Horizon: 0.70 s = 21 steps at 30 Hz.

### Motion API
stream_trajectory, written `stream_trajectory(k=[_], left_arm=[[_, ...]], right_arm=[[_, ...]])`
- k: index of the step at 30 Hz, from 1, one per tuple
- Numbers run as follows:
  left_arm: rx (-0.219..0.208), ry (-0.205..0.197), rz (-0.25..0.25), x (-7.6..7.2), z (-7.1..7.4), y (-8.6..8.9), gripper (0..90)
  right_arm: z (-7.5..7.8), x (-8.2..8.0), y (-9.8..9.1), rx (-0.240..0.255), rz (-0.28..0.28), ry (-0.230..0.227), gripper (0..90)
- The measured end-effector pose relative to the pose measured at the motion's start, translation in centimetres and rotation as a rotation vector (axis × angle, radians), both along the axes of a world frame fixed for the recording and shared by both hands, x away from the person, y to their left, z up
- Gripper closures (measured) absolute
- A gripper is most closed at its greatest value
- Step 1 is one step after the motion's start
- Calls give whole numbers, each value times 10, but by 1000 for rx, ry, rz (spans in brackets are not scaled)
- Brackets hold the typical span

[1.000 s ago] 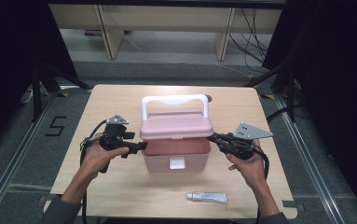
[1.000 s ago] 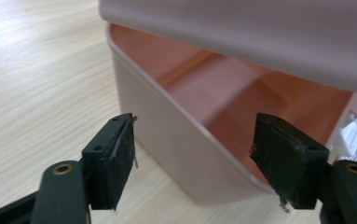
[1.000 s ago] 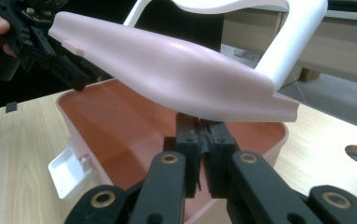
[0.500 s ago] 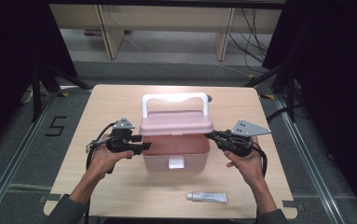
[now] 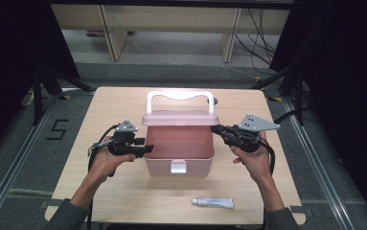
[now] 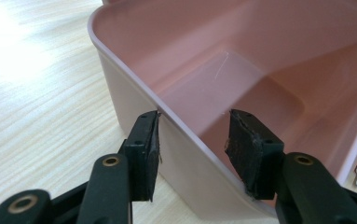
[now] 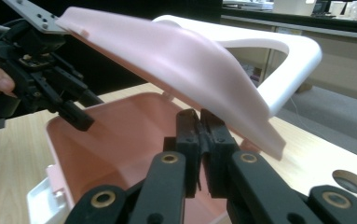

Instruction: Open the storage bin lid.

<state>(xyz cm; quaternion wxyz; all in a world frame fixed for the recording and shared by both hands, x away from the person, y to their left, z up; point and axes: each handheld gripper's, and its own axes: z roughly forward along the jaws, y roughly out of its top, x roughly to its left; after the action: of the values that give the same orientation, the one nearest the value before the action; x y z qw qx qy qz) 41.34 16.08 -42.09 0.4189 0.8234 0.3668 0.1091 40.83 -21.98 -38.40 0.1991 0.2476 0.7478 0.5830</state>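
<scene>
Box sits mid-table, pink, lid tipped up and hinged at the far side, white handle sticking out beyond it. Latch on the near wall faces me. My left claw straddles the box's left wall: one pad outside, the other pad inside, jaws have just been closing but I see a gap on both sides, so not yet pinching, half-narrow. My right claw is pressed shut with nothing between the pads, tips tucked under the lid's right edge and, I judge, propping it up. From the high view my left claw is at the box's left side, right claw at the right rear corner under the lid. Tube lies on the table near me, front right, long axis running left-right, well apart from both claws. My right hand is nearer to it. Key relation: wall runs front-back between my left pads, so the squeeze goes straight across it. Inside of box looks empty
</scene>
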Motion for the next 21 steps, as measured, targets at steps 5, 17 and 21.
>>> stream_trajectory(k=[5,17,21], left_arm=[[13,-11,7,-2,0,-1,543],[0,-9,1,-4,1,1,558],[2,-5,1,-4,2,1,561]], right_arm=[[1,5,1,9,-10,-1,870],[2,29,4,17,-49,12,872],[-1,35,5,26,-48,41,872]])
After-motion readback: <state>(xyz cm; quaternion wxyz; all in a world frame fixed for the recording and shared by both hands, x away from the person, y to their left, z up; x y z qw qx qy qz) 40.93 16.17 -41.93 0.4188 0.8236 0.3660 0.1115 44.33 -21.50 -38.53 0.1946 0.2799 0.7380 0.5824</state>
